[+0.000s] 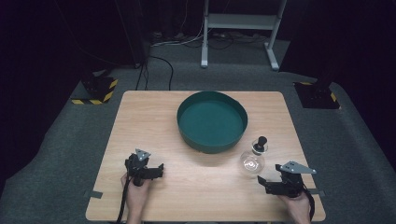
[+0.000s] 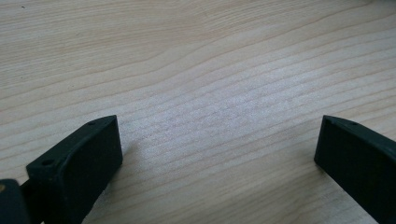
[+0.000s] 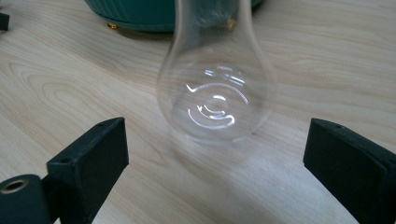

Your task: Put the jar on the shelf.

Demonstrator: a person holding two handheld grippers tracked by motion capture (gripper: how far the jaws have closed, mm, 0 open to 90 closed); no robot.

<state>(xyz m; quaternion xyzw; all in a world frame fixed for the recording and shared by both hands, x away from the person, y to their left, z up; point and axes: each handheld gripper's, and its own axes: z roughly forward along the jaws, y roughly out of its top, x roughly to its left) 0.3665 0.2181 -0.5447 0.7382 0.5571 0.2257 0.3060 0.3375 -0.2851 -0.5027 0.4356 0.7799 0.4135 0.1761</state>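
A wooden table (image 1: 154, 121) carries a round green basin (image 1: 212, 120) near its far middle and, just beside the basin's near right edge, a clear glass flask (image 1: 252, 161) with a dark stopper (image 1: 260, 141), standing upright and apart from the basin wall. The right gripper (image 1: 267, 183), held low at the table's near right corner, points toward the flask; in the right gripper view its jaws stand wide apart with the flask's bulb (image 3: 217, 95) centred just ahead of them and touching neither. The left gripper (image 1: 156, 170) rests at the near left, jaws likewise apart over bare wood (image 2: 210, 84), well clear of everything. The step in hand appears to be the approach to grasp the flask. The next move likely calls for advancing the right gripper until the jaws flank the bulb or neck, then closing gently, since smooth round glass may slip or tip.
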